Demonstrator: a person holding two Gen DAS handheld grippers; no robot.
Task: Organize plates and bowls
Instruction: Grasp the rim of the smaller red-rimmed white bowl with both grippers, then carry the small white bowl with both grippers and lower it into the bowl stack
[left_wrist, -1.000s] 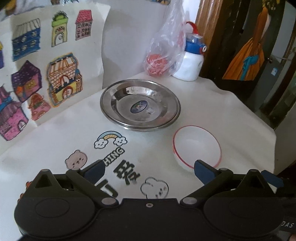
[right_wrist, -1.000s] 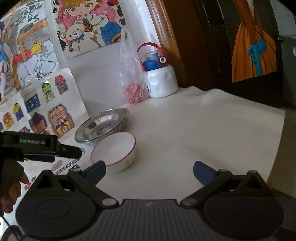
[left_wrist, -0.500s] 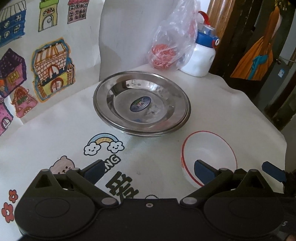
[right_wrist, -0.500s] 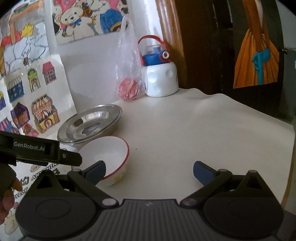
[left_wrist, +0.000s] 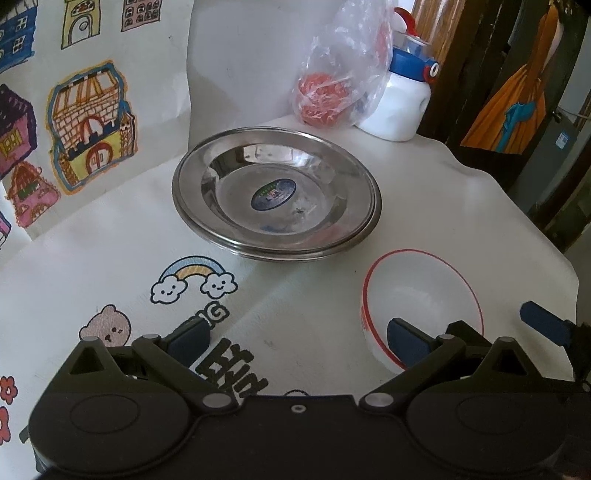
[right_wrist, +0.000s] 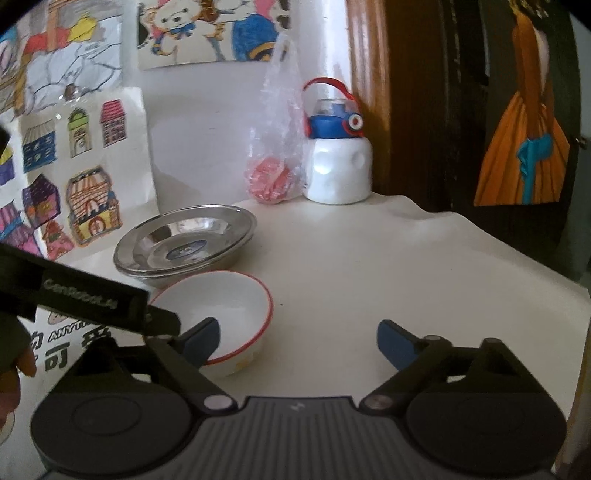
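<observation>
Two claws over 1 table w/ plates and 1 bowl.

Table (left_wrist: 424, 184), white cloth w/ cartoon prints, carries everything. Steel plates (left_wrist: 277, 199): looks like 2 stacked, centre-back; exact count hard to tell. 1 white bottle (left_wrist: 399, 110) w/ blue cap at back, touching 1 clear plastic bag (left_wrist: 343, 74) w/ red stuff inside. 1 white bowl (left_wrist: 421, 295), red rim, upright, near the plates on their right, apart from them. Left claw (left_wrist: 295, 338): jaws wide apart, nothing between; right finger overlaps the bowl in view, contact unclear. Right claw (right_wrist: 299, 341): jaws closing, nothing clamped; left finger (right_wrist: 201, 339) at the bowl's near rim, bowl mostly outside the gap.
</observation>
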